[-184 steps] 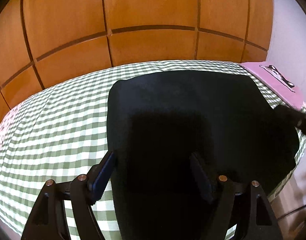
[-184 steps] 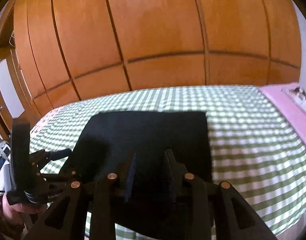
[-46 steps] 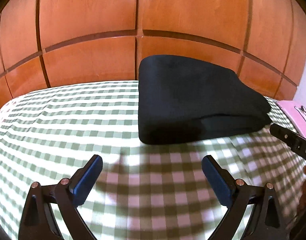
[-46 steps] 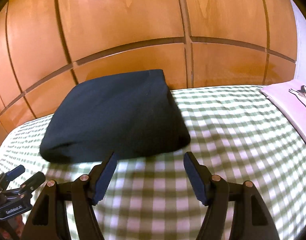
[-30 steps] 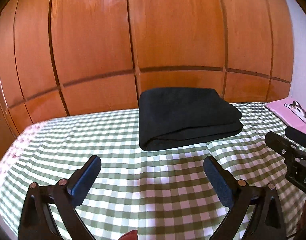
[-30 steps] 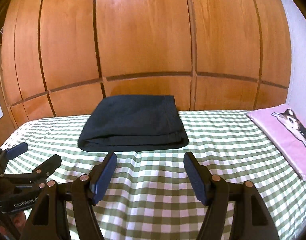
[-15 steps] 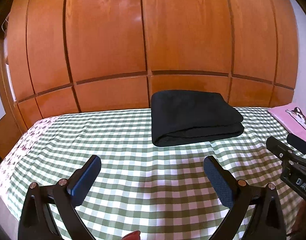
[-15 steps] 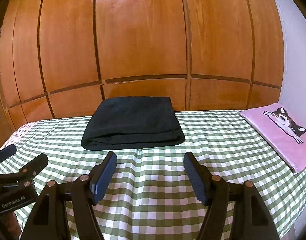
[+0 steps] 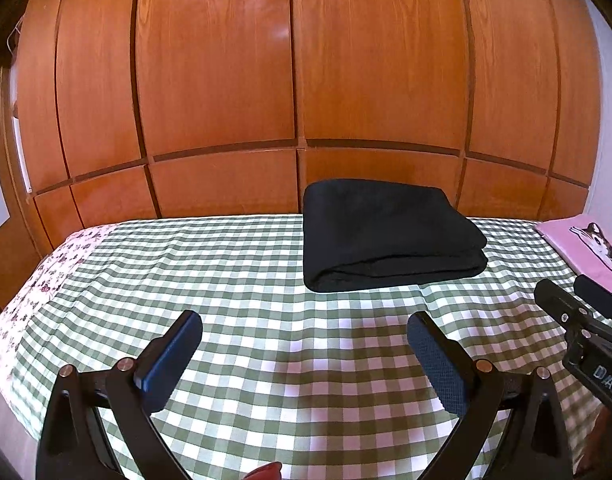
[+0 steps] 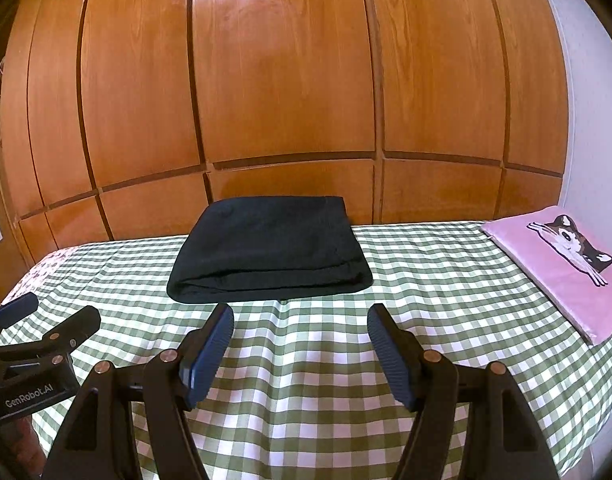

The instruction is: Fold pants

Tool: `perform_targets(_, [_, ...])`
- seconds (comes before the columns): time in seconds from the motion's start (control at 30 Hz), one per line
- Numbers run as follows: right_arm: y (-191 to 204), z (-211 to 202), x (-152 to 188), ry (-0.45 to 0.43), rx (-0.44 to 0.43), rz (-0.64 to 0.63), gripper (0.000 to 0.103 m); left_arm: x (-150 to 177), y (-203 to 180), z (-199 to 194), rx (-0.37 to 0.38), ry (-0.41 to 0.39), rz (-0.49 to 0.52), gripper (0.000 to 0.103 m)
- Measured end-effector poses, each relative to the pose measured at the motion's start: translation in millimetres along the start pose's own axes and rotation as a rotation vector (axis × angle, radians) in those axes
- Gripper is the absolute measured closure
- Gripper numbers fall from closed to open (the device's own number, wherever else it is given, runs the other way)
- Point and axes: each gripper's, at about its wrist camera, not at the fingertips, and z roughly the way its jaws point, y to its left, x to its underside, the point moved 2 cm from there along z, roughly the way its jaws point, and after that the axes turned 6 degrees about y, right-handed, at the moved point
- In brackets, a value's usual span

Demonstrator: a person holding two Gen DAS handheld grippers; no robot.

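Note:
The black pants [image 9: 386, 236] lie folded into a thick rectangle at the far side of the bed, against the wooden wall; they also show in the right wrist view [image 10: 270, 250]. My left gripper [image 9: 304, 326] is open and empty, held back over the near part of the bed. My right gripper [image 10: 300, 318] is open and empty, just short of the pants' near edge. The right gripper also shows at the right edge of the left wrist view [image 9: 578, 312], and the left gripper at the left edge of the right wrist view [image 10: 46, 320].
The bed is covered with a green and white checked sheet [image 9: 226, 272]. A pink cushion with a cat picture [image 10: 562, 268] lies at the right end of the bed. Orange wooden wardrobe panels [image 10: 286, 100] rise behind the bed. A white wall stands at the right.
Both grippers let go of the folded pants and drew back and up from the bed. The pants now lie farther away and look smaller. Both grippers stay open.

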Motion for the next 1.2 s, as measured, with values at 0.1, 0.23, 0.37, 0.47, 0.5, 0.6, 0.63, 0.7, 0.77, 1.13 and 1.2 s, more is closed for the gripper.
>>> perform_targets(0.1, [0,0,0,0.002,-0.005,0.001,0.033,-1,0,-1,-0.004,-0.002,-0.002,0.0])
perform_targets(0.23, [1,-1,0,0.0,-0.008,-0.002,0.033,-1,1,-1,-0.002,-0.001,-0.004,0.0])
perform_targets(0.37, [0,-2,-1,-0.003,-0.01,0.0,0.033,-1,1,-1,0.0,0.006,-0.003,0.0])
perform_targets(0.47, [0,-1,-1,-0.002,-0.012,0.0,0.033,0,0,-1,0.004,0.014,0.001,0.0])
perform_targets(0.5, [0,-1,-1,0.0,-0.013,0.001,0.033,0,-1,-1,0.002,0.014,0.003,0.0])
perform_targets(0.6, [-1,0,-1,0.004,-0.013,0.001,0.033,0,-3,-2,-0.007,0.009,0.017,0.0])
perform_targets(0.63, [0,0,0,0.005,-0.013,0.001,0.033,-1,-4,-3,-0.012,0.004,0.023,0.0])
perform_targets(0.7, [0,0,0,0.006,-0.013,0.001,0.033,-1,-5,-4,-0.015,-0.005,0.033,0.0])
perform_targets(0.77, [0,0,0,0.006,-0.013,0.001,0.033,-1,-6,-5,-0.017,-0.014,0.039,0.0])
perform_targets(1.13, [-1,2,1,0.014,-0.009,0.009,0.033,1,-9,-1,-0.01,0.008,0.043,0.0])
perform_targets(1.2, [-1,2,2,0.015,-0.01,0.006,0.033,1,-8,0,-0.006,0.017,0.036,0.0])
